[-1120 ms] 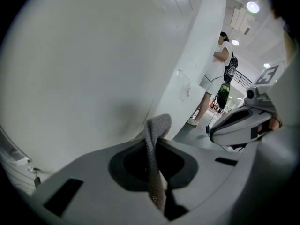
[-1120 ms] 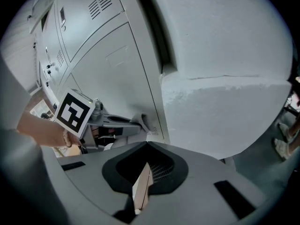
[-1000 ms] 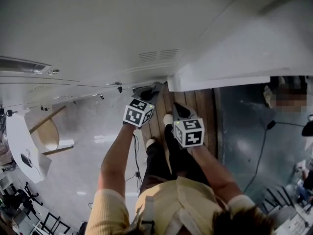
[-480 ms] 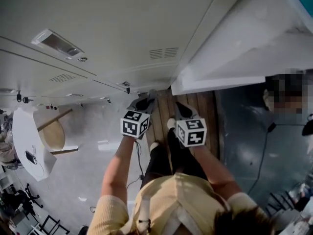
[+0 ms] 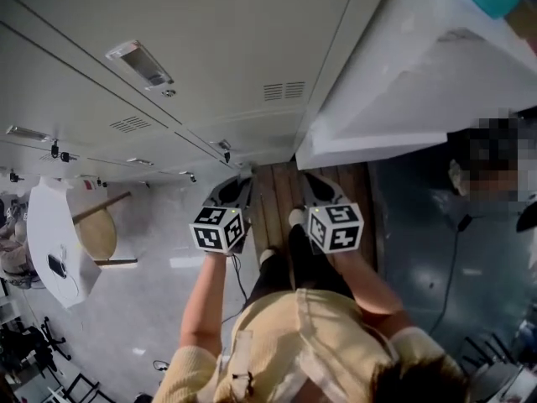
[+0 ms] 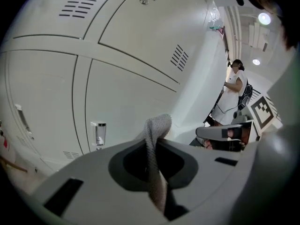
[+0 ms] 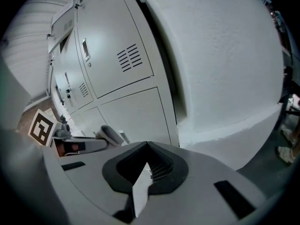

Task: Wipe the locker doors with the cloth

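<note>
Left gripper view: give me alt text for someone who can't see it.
The left gripper, jaws shut on a strip of grey cloth that sticks up between them, points at pale grey locker doors with slotted vents and a small handle. At the far right, a person in white stands in the background.

Grey floor (image 5: 151,309) (wood-plank strip (image 5: 273,187) below lockers (image 5: 218,65)), perhaps a cable (image 5: 454,246) on it.

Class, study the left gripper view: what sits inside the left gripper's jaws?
A strip of pale woven cloth is pinched in the left gripper, its end sticking up toward the locker doors. How much cloth lies deeper is hidden by the gripper's body.
</note>
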Demonstrator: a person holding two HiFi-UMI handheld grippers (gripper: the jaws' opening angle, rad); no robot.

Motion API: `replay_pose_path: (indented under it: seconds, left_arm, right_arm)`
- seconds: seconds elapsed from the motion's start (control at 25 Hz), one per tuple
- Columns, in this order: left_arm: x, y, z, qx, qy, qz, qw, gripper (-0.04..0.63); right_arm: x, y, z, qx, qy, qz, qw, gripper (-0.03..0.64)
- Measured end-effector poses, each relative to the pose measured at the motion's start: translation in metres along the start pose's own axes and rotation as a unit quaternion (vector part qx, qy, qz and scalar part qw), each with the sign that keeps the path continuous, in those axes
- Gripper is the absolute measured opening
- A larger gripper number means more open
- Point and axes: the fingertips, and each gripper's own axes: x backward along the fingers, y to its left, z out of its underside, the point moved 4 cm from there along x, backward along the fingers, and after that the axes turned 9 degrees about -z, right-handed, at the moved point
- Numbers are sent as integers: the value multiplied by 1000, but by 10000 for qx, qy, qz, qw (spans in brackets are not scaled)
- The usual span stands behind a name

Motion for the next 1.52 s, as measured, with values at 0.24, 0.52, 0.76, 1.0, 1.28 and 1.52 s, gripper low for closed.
replay_pose_path:
  seconds: [0.24, 0.52, 0.76, 1.0, 1.28, 1.52]
  left_arm:
    - [39, 3, -13, 112, -205, -272, 9994, 17]
    - [80, 8, -15, 324, -406, -694, 9962, 17]
    - [106, 9, -19, 323, -547, -783, 9949, 17]
    - [127, 7, -18, 300, -637, -762, 9946, 17]
    - [148, 5, -14, 223, -714, -748, 9944, 16]
    - [161, 7, -8, 200, -734, -806, 9938, 15]
  right_arm:
    - [16, 17, -13, 178, -127, -151, 9996, 2]
    - [36, 32, -27, 163, -362, -334, 9987, 2]
    - [50, 40, -31, 208, -529, -317, 9979, 2]
    - [62, 51, -30, 232, -622, -306, 9973, 2]
    - [77, 69, -33, 384, -712, -363, 9961, 2]
    - [82, 78, -33, 407, -745, -316, 9959, 2]
